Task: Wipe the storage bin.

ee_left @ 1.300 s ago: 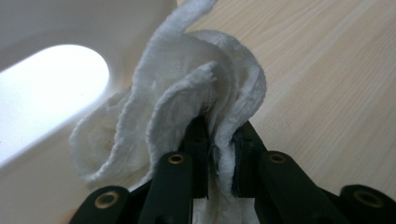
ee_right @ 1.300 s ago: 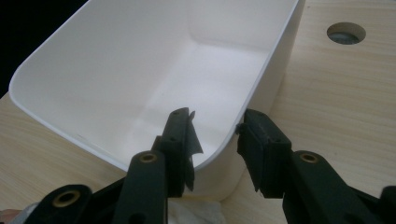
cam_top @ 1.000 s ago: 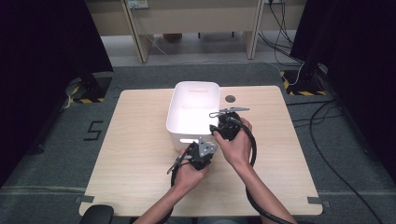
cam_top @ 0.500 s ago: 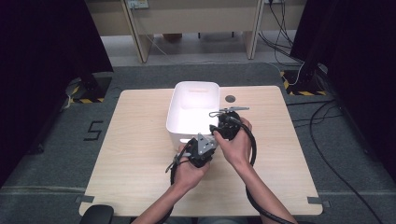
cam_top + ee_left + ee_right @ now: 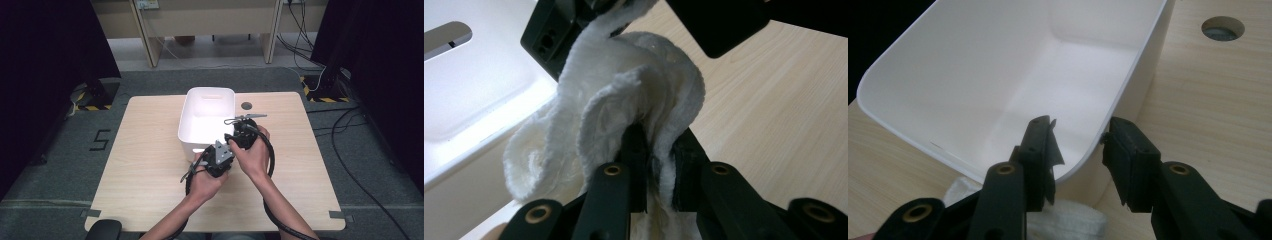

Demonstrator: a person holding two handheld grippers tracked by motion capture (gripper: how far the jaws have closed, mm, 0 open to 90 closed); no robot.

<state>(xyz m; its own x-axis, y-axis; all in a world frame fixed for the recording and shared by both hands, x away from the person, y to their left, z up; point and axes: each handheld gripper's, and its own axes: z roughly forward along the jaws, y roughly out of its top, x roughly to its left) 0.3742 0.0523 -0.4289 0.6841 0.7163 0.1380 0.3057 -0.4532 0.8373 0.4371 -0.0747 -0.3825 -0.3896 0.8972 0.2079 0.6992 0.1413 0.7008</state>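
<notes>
A white tub (image 5: 186, 120) stands on the wooden table (image 5: 145, 165). My left gripper (image 5: 656, 145) is shut on a fluffy white cloth (image 5: 624, 100), which bunches up over its jaws beside the tub's near wall. In the high view my left gripper (image 5: 220, 156) is at the tub's near right corner, close under my right gripper (image 5: 236, 136). My right gripper (image 5: 1078, 135) is open, its jaws either side of the tub's (image 5: 973, 75) corner rim, one inside and one outside. Part of the cloth (image 5: 1068, 222) lies just below those jaws.
A round cable hole (image 5: 246, 106) sits in the table behind the right hand. Black cables trail from both grippers over the near edge. Desk legs and floor cables lie beyond the table, with dark curtains at both sides.
My left gripper has lifted a little with the cloth, closer to the right gripper and the tub's corner. The right gripper has stayed put.
</notes>
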